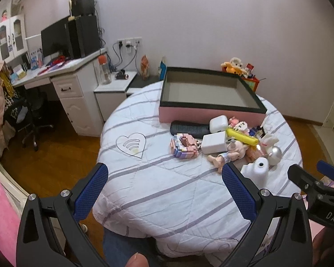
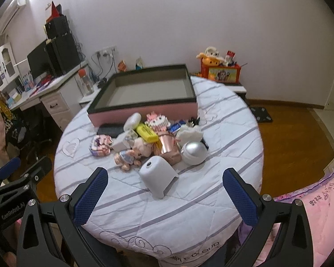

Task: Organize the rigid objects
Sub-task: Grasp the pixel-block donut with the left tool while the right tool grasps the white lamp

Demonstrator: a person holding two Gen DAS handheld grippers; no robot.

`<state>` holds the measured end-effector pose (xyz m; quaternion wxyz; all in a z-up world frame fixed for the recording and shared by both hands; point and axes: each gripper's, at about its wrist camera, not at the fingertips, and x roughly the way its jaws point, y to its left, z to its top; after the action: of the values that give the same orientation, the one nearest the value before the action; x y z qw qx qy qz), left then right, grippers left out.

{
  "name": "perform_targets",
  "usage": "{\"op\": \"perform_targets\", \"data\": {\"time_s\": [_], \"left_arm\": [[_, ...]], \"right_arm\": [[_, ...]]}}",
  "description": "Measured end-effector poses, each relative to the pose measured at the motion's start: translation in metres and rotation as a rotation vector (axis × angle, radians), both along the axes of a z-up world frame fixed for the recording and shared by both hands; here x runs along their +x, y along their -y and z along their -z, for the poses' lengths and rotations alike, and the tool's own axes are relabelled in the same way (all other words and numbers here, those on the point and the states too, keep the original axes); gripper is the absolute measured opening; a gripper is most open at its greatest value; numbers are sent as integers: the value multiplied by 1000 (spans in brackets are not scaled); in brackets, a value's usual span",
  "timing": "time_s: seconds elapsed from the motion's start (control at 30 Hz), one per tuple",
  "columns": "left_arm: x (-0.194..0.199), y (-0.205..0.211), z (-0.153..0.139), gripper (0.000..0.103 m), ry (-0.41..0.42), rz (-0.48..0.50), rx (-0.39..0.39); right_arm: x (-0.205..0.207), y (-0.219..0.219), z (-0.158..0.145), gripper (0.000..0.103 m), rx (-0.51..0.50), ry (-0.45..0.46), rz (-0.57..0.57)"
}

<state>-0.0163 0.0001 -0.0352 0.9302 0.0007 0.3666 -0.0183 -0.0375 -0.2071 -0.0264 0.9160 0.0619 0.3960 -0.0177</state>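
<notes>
Rectangular pink box (image 2: 144, 113), dark rim; smooth white dome (image 2: 159, 175); quilted cloth (image 2: 144, 211).

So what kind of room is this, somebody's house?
Probably a bedroom or study at home. There is a white desk with a computer monitor, a round table under a striped quilt, and a pile of toys in front of a pink box.

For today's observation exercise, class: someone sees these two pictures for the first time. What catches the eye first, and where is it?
First comes the big pink box with its dark rim, standing empty at the far side of the striped quilt. Just in front of it is a jumbled pile of small things, among them a yellow bar and a silver dome. Nearest the open right gripper lies a white tipped-over object.
</notes>
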Motion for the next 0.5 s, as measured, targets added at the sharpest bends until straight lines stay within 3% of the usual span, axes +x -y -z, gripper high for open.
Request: {"op": "perform_targets", "data": {"time_s": [0.5], "left_arm": [[64, 7, 51, 103, -57, 49, 8]], "right_arm": [[45, -9, 66, 103, -22, -103, -56]]}}
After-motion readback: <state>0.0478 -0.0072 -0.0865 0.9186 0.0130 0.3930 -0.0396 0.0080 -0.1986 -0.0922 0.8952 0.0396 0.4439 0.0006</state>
